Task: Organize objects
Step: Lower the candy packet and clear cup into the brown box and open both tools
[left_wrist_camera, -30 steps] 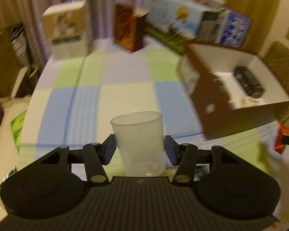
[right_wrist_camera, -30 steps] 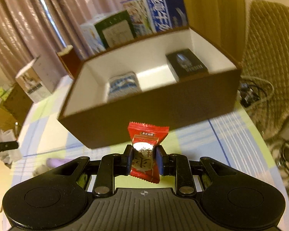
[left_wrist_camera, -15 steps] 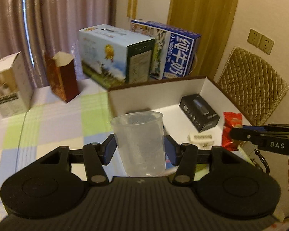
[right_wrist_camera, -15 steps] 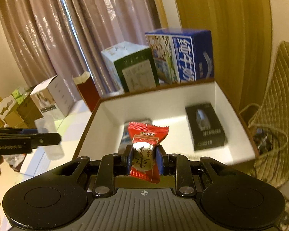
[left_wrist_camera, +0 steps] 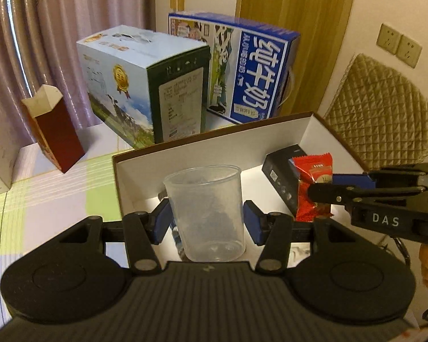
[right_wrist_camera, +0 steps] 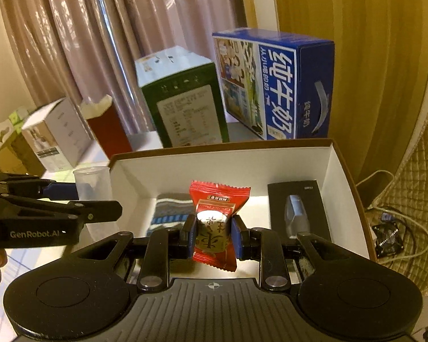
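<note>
Both loads have been carried from above the counter (left_wrist_camera: 57, 188) to over the open box (right_wrist_camera: 339, 171): a clear plastic cup (left_wrist_camera: 207, 211) is clamped in the left hand-held gripper (left_wrist_camera: 207, 221), a red candy packet (right_wrist_camera: 215, 225) in the right hand-held gripper (right_wrist_camera: 213, 238), apparently awaiting release inside.

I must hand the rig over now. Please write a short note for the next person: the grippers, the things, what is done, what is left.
Left gripper: shut on the cup, held upright at the box's left end.
Right gripper: shut on the red candy, above the box.
In the box: a black package at the right, a striped item at the left.
Done: those two are in.
Left: probably lower and release the candy and the cup.
</note>
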Tool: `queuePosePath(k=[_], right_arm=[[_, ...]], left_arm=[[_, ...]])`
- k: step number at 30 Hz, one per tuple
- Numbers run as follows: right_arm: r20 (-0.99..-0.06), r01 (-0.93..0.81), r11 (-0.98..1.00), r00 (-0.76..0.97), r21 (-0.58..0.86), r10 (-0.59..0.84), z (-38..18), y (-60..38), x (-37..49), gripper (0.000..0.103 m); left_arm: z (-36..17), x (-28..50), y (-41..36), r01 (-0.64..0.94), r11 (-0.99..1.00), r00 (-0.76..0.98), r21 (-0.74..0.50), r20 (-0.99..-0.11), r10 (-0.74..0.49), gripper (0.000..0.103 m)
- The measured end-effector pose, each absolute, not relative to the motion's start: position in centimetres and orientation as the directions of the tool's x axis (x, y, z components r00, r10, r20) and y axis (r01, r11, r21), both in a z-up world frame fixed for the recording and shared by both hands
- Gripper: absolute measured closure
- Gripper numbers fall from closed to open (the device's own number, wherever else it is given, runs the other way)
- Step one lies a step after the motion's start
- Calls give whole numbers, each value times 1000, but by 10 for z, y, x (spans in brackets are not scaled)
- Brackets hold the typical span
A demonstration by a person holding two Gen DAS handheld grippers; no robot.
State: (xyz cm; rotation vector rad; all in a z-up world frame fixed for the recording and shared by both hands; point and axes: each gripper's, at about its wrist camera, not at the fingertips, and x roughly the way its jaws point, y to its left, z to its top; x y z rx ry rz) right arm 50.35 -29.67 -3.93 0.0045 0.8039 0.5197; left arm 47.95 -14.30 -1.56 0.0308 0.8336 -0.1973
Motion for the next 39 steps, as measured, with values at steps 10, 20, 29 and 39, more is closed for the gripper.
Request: queuePosePath(k=[10, 20, 29, 39], right_arm=[[-742, -445, 876, 520, 186, 422, -78, -286, 549, 80], [-727, -431, 883, 545, 186, 418, -90, -283, 573, 61], [-729, -415, 888, 543, 197, 416, -87, -295, 571, 32], [-715, -435, 883, 559, 178, 419, -72, -306, 551, 2]], left_arm=[[-51, 524, -147, 168, 985, 592, -31, -796, -127, 53], [-62, 547, -146, 166, 986, 577, -22, -809, -115, 53], [-69, 553, -145, 168, 985, 587, 26, -806, -79, 34], [-54, 538, -135, 164, 986, 594, 24, -801, -80, 15]])
